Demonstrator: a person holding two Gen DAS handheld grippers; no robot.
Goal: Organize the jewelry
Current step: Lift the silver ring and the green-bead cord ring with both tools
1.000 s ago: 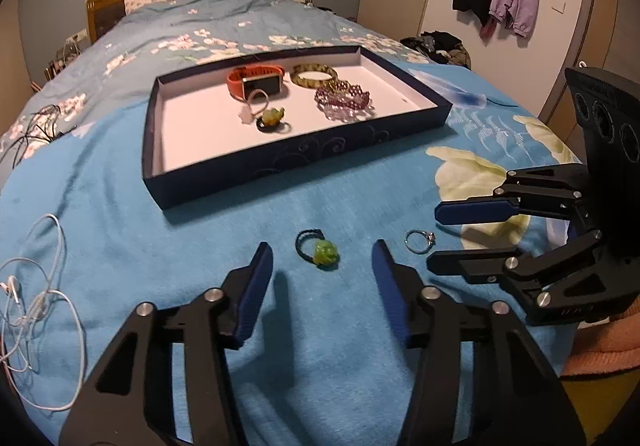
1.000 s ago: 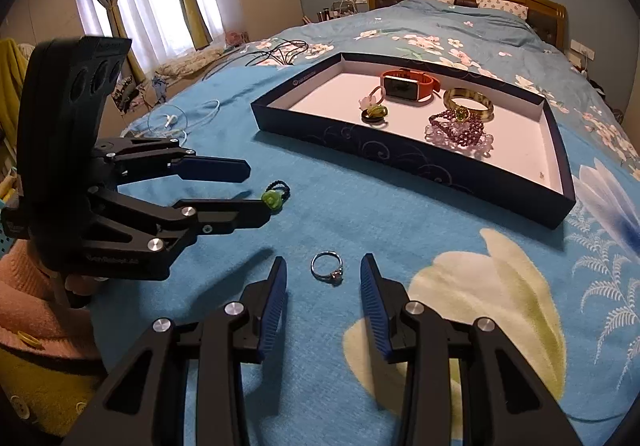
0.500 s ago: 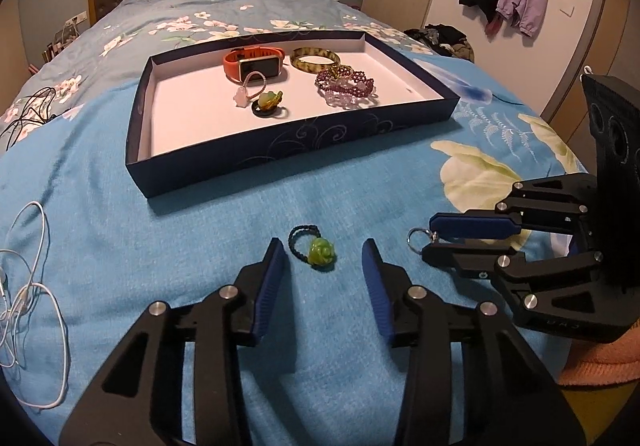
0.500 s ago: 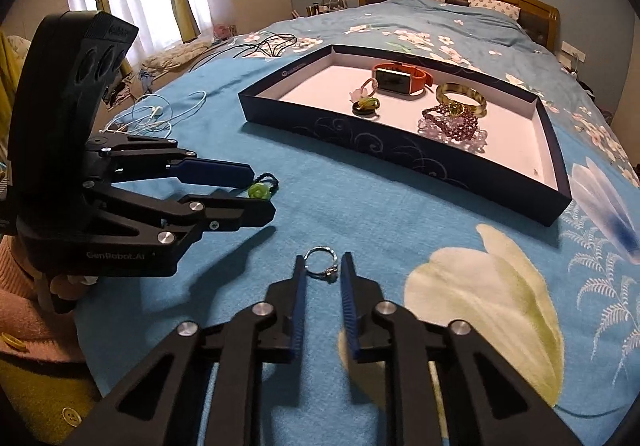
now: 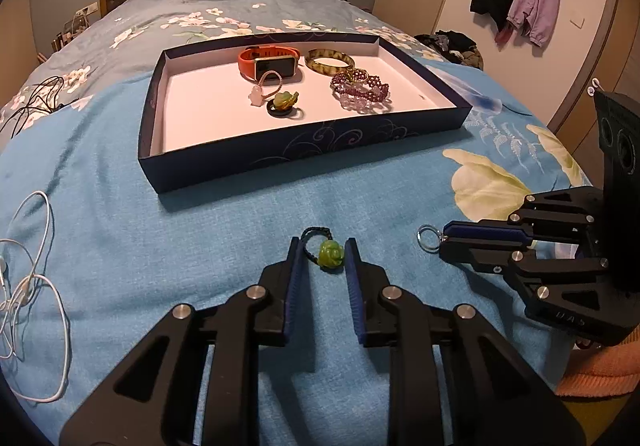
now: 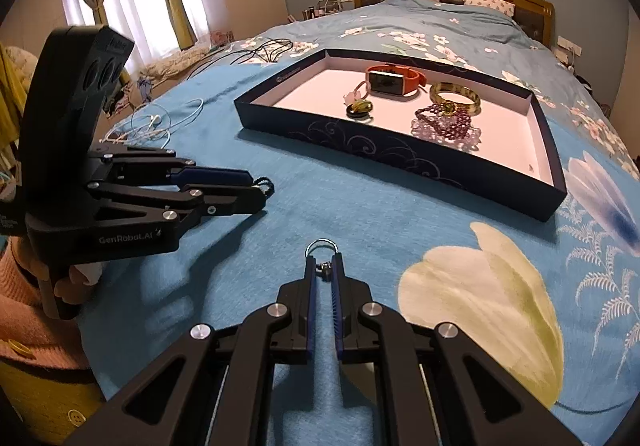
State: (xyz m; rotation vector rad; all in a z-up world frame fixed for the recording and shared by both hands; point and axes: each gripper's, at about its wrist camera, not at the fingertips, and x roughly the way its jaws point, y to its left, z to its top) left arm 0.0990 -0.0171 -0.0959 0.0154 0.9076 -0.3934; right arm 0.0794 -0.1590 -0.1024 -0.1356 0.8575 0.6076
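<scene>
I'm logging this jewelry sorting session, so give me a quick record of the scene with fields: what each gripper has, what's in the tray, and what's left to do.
left gripper: closed on the green bead ring, at the blue bedspread
right gripper: closed on the silver ring
tray: holds orange watch, green bangle, purple bead bracelets, pink charm ring, another green bead ring
remaining: both gripped rings lie outside the tray
beside: white earphone cable

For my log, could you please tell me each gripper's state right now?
Left gripper: closed on the green bead ring.
Right gripper: closed on the silver ring.
</scene>
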